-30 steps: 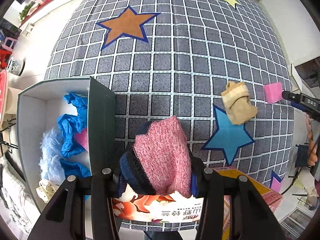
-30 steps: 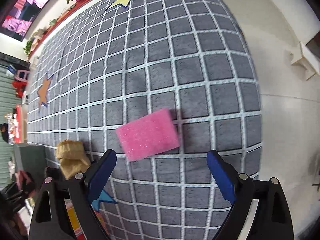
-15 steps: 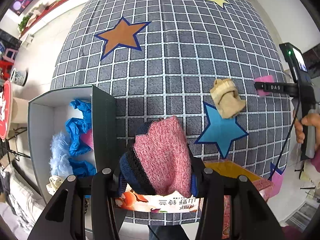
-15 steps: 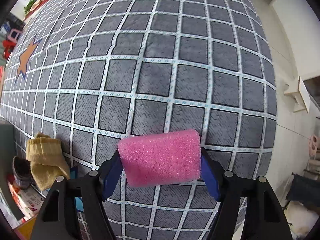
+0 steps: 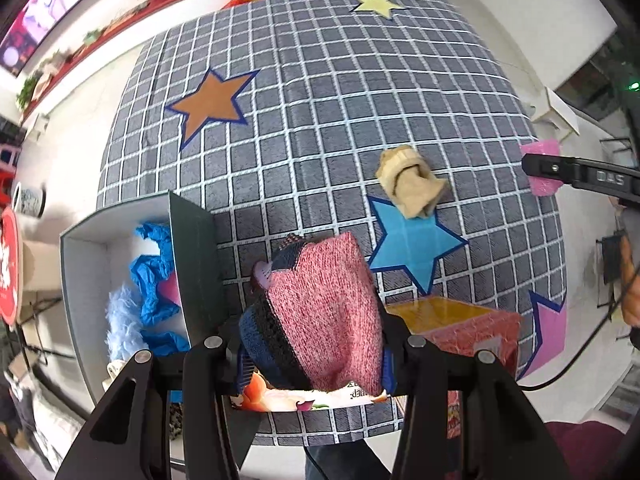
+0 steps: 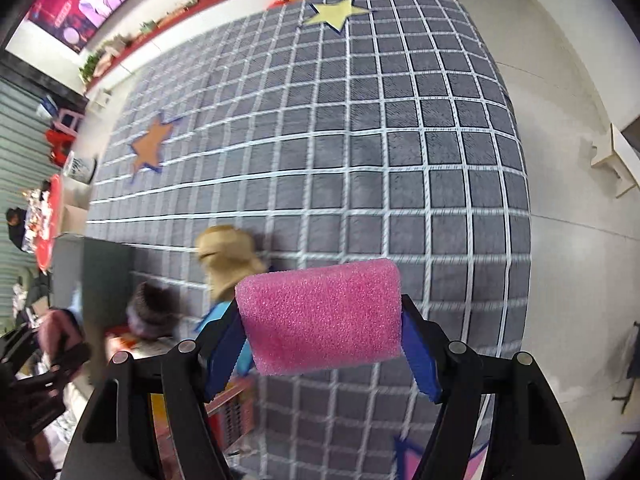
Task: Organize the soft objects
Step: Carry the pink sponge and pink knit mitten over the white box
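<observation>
My left gripper (image 5: 312,344) is shut on a pink knitted sock with a dark blue cuff (image 5: 324,304), held high over the grey checked rug (image 5: 320,100). Left of it stands the open white-lined box (image 5: 80,264), holding blue crumpled cloth (image 5: 154,268) and a pale blue fluffy piece (image 5: 120,316). My right gripper (image 6: 320,340) is shut on a pink foam block (image 6: 324,316), lifted clear of the rug; the same pink foam block (image 5: 542,168) shows at the far right of the left wrist view. A beige rolled sock (image 5: 410,186) (image 6: 228,258) lies on the rug.
Coloured stars mark the rug: orange (image 5: 212,104), yellow (image 5: 378,4), blue (image 5: 412,244). A yellow and red carton (image 5: 456,324) and a printed packet (image 5: 304,398) lie near the rug's front edge. A person's hand (image 5: 632,280) is at the right edge. Bare floor surrounds the rug.
My right gripper closed on the pink foam block and lifted it off the rug. My left gripper rose with the pink sock, so the rug and box look smaller.
</observation>
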`<state>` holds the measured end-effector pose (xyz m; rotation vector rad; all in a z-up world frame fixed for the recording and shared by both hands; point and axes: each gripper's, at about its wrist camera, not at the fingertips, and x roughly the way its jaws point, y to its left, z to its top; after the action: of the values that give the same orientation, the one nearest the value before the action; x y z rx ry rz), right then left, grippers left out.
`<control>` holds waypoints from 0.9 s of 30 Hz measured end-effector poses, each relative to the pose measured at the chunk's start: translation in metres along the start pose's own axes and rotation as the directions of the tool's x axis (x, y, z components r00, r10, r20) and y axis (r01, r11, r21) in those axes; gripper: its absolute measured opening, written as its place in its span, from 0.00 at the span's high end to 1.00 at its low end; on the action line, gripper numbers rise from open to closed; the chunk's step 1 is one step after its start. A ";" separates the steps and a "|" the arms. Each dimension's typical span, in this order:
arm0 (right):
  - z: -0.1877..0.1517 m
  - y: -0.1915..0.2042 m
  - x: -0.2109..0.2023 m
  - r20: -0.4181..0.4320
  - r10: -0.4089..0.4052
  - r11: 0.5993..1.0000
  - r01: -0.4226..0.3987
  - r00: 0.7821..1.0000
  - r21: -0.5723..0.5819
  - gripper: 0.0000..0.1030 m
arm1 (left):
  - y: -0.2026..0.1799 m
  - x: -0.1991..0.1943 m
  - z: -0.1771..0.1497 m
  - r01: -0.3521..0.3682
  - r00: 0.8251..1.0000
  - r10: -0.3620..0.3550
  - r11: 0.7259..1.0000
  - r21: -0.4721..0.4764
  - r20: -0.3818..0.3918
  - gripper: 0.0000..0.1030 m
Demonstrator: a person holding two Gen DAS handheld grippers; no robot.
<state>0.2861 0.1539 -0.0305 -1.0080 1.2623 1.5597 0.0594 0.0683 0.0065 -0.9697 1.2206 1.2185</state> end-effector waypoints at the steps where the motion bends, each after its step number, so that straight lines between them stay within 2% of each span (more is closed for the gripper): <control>1: -0.006 0.004 -0.007 0.015 0.004 1.000 -0.004 1.000 0.005 0.29 | -0.002 -0.001 -0.003 0.006 1.000 -0.006 1.000 0.013 0.011 0.50; 8: -0.037 0.049 -0.032 0.076 0.028 0.997 -0.034 0.997 0.070 0.29 | 0.011 -0.017 -0.035 0.066 0.996 -0.072 0.992 0.106 0.052 0.50; 14: -0.070 0.103 -0.042 0.094 0.004 0.997 -0.011 0.996 0.073 0.29 | 0.038 -0.018 -0.068 0.093 0.992 -0.103 0.987 0.133 0.070 0.50; 19: -0.087 0.150 -0.041 0.090 0.002 0.999 -0.007 0.996 0.047 0.29 | 0.080 -0.014 -0.086 0.107 0.989 -0.115 0.990 0.089 0.090 0.50; 21: -0.091 0.176 -0.040 0.088 0.005 1.000 -0.006 0.996 0.015 0.29 | 0.101 -0.018 -0.097 0.111 0.987 -0.115 0.993 0.048 0.109 0.50; 22: -0.093 0.185 -0.039 0.087 0.007 1.000 -0.008 0.996 0.002 0.29 | 0.121 -0.003 -0.086 0.112 0.987 -0.115 0.993 0.033 0.113 0.50; 24: -0.094 0.206 -0.036 0.082 0.029 0.999 -0.027 0.996 -0.034 0.29 | 0.142 -0.007 -0.095 0.113 0.985 -0.110 0.994 -0.013 0.133 0.50; 27: -0.093 0.239 -0.034 0.078 0.040 0.995 -0.032 0.996 -0.095 0.29 | 0.162 -0.010 -0.105 0.110 0.984 -0.099 0.992 -0.063 0.150 0.50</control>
<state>0.0743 0.0314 0.0545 -0.9764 1.1680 1.6832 -0.1155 -0.0146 0.0154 -0.9662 1.0044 1.2346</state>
